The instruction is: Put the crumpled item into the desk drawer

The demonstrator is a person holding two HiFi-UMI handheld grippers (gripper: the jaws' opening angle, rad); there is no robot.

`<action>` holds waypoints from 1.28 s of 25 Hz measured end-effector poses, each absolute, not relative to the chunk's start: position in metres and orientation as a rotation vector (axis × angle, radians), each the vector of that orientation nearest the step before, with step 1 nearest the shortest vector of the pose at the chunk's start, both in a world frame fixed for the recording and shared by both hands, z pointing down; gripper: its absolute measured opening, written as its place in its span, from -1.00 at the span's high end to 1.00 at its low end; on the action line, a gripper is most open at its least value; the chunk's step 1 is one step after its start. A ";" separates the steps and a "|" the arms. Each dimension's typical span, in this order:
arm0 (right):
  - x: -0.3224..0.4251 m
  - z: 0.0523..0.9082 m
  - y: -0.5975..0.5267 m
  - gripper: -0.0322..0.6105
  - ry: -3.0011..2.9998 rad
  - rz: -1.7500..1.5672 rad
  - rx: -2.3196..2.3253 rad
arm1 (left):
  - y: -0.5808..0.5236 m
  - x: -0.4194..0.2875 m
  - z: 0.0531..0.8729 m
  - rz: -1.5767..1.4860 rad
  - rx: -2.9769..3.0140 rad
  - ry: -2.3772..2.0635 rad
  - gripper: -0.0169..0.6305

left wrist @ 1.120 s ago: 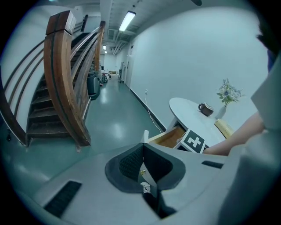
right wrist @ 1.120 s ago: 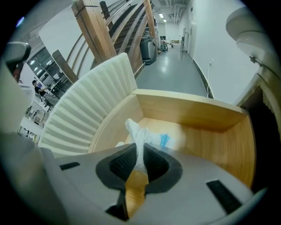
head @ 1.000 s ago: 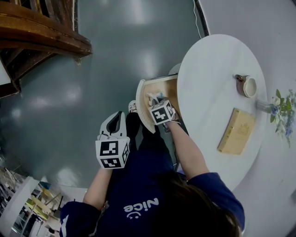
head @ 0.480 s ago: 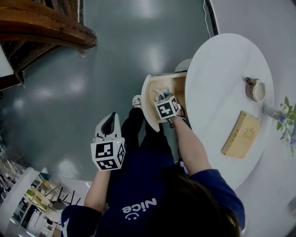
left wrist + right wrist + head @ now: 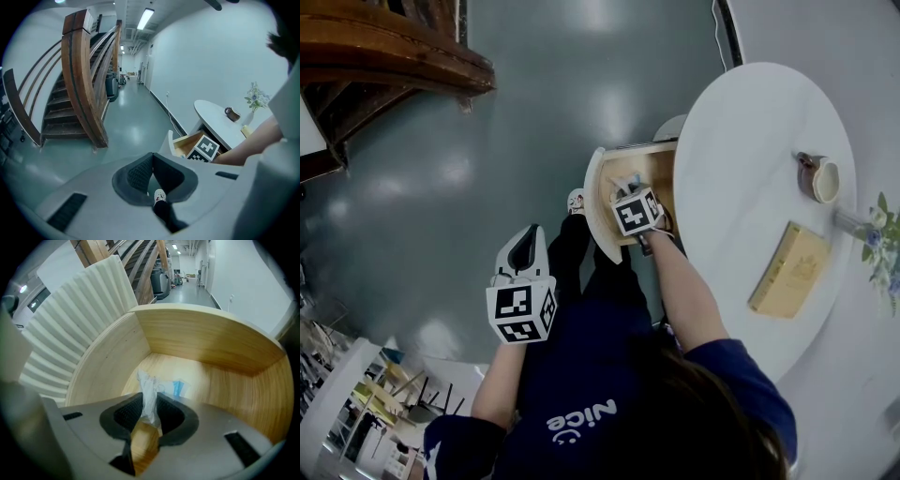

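The wooden desk drawer [image 5: 592, 202] stands pulled out from under the round white table [image 5: 750, 141]. My right gripper [image 5: 625, 189] points steeply down inside it. In the right gripper view the crumpled white item [image 5: 149, 392] stands on the drawer floor [image 5: 206, 376] between the jaws of the right gripper [image 5: 149, 405]. Those jaws have just been opening and stand parted, no longer pinching it. A small blue scrap [image 5: 177, 387] lies just beyond it. My left gripper [image 5: 528, 248] hangs over the floor to the left of the drawer, its jaws [image 5: 152, 157] shut on nothing.
On the table are a mug [image 5: 816, 176], a flat wooden box [image 5: 789, 270] and a vase of flowers [image 5: 877, 225]. A wooden staircase [image 5: 384, 66] fills the upper left. The person's legs and a shoe [image 5: 572, 202] are below the drawer front.
The right gripper has sunk a little deeper into the drawer with the crumpled item. The left gripper has shifted slightly.
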State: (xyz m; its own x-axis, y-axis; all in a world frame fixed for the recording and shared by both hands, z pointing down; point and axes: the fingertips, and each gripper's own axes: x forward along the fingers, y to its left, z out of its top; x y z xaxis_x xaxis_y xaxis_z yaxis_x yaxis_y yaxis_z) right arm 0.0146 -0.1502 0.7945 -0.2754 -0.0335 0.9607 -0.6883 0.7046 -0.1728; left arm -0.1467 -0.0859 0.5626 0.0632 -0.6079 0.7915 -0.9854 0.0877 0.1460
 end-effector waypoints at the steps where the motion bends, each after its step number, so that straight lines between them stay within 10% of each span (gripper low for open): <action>1: 0.014 0.793 -0.150 0.55 -1.758 0.702 0.573 | -0.086 -0.146 0.562 0.647 1.608 -1.629 0.94; 5: 0.010 0.783 -0.148 0.27 -1.782 0.720 0.565 | -0.091 -0.147 0.557 0.636 1.622 -1.637 0.94; 32: 0.016 0.631 -0.123 0.29 -1.945 0.644 0.828 | -0.114 -0.111 0.516 0.547 1.880 -1.575 0.94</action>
